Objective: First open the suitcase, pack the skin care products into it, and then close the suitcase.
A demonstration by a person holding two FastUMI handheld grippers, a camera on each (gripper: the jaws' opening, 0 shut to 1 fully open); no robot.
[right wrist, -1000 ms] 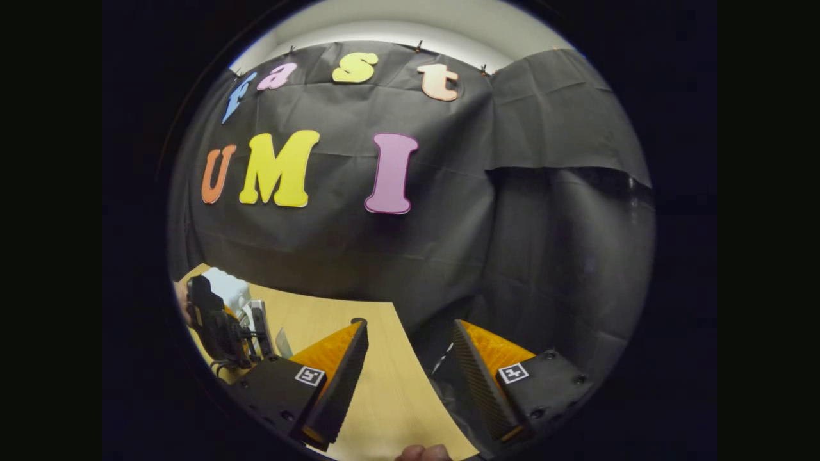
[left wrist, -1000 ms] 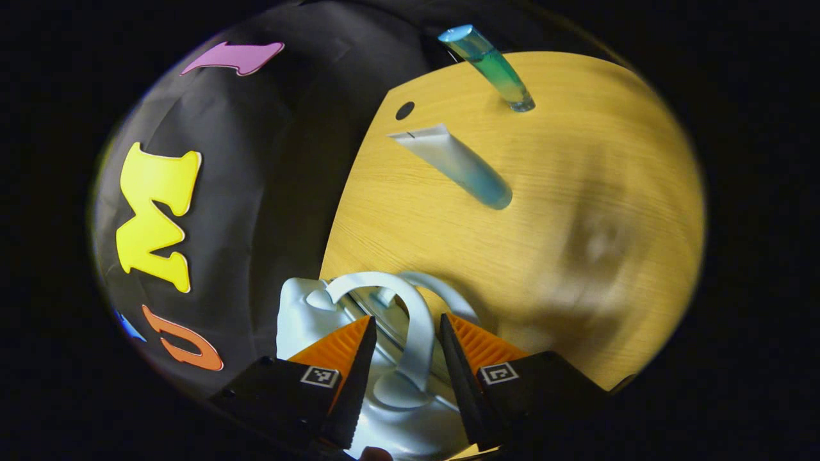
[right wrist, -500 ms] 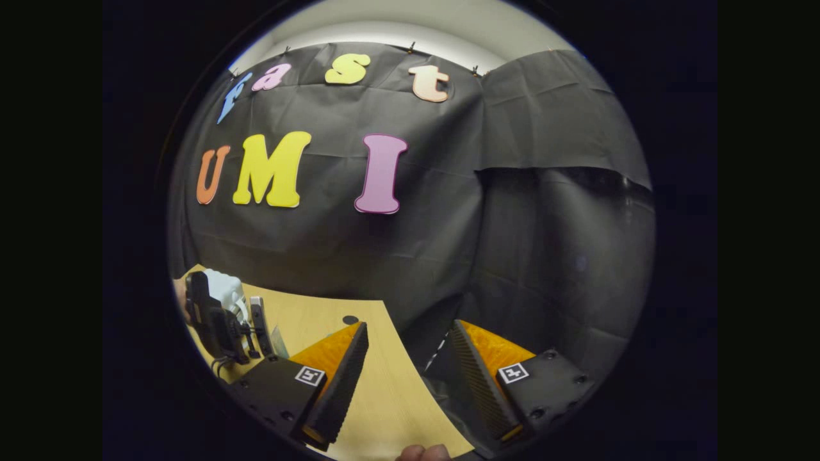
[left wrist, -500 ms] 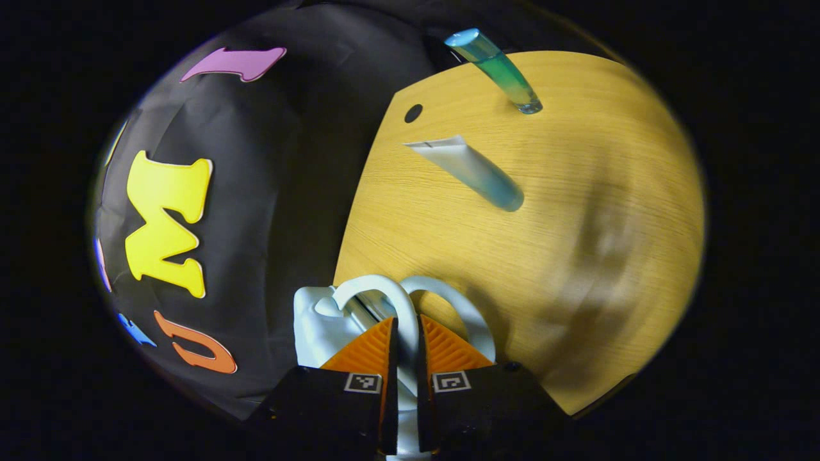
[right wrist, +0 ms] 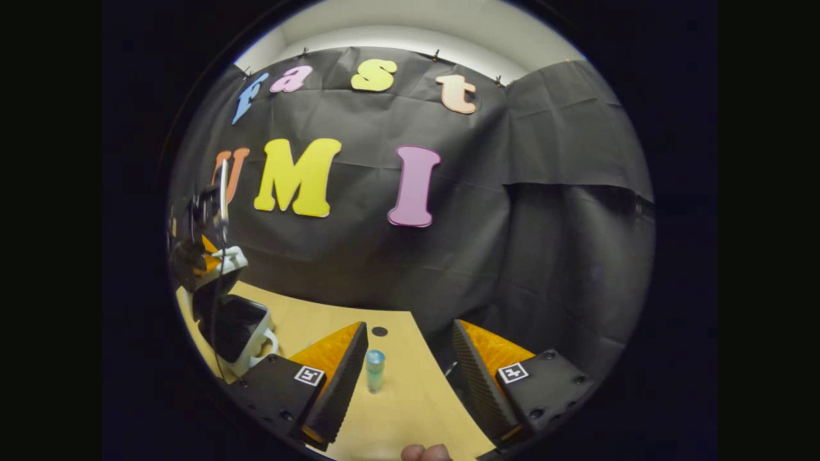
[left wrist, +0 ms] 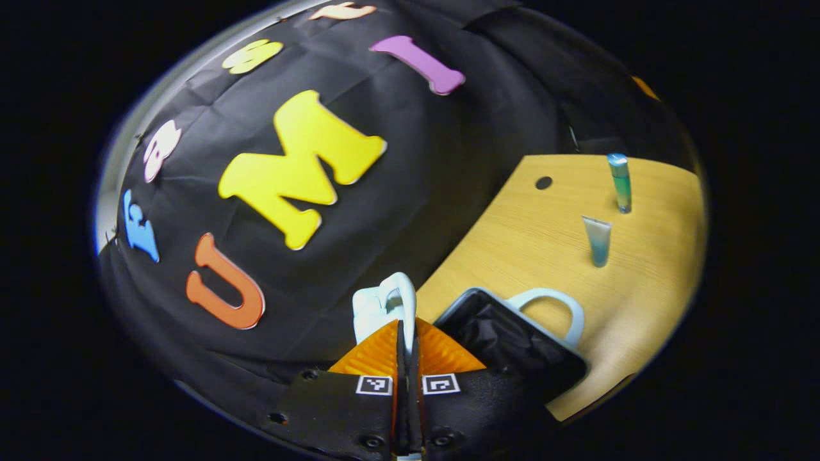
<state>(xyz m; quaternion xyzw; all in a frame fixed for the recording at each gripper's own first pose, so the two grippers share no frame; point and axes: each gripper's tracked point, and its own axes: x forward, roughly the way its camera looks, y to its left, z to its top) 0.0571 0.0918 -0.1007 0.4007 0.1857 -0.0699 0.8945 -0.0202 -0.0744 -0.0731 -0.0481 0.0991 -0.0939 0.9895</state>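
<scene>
My left gripper (left wrist: 407,328) is shut on the pale handle (left wrist: 398,296) of the suitcase's lid and holds the lid raised. Below it the white suitcase (left wrist: 512,342) lies open, showing a black lining and a second loop handle (left wrist: 556,306). Farther off on the table stand a blue-green tube (left wrist: 619,183) and a white-and-blue tube (left wrist: 597,240). In the right gripper view, my right gripper (right wrist: 410,366) is open above the table, and the blue-green tube (right wrist: 375,370) stands beyond its fingers. At the left there, the left gripper (right wrist: 192,251) holds the lid over the open suitcase (right wrist: 234,328).
The wooden table (left wrist: 532,243) has a small dark hole (left wrist: 543,183) near its far edge, also seen as the hole (right wrist: 379,331) in the right gripper view. Black cloth walls rise right behind the table. A fingertip (right wrist: 423,453) shows at the bottom.
My left gripper shut on the lid's handle and swung it up, opening the suitcase. The right gripper stayed open and barely shifted; the blue-green tube came into its view.
</scene>
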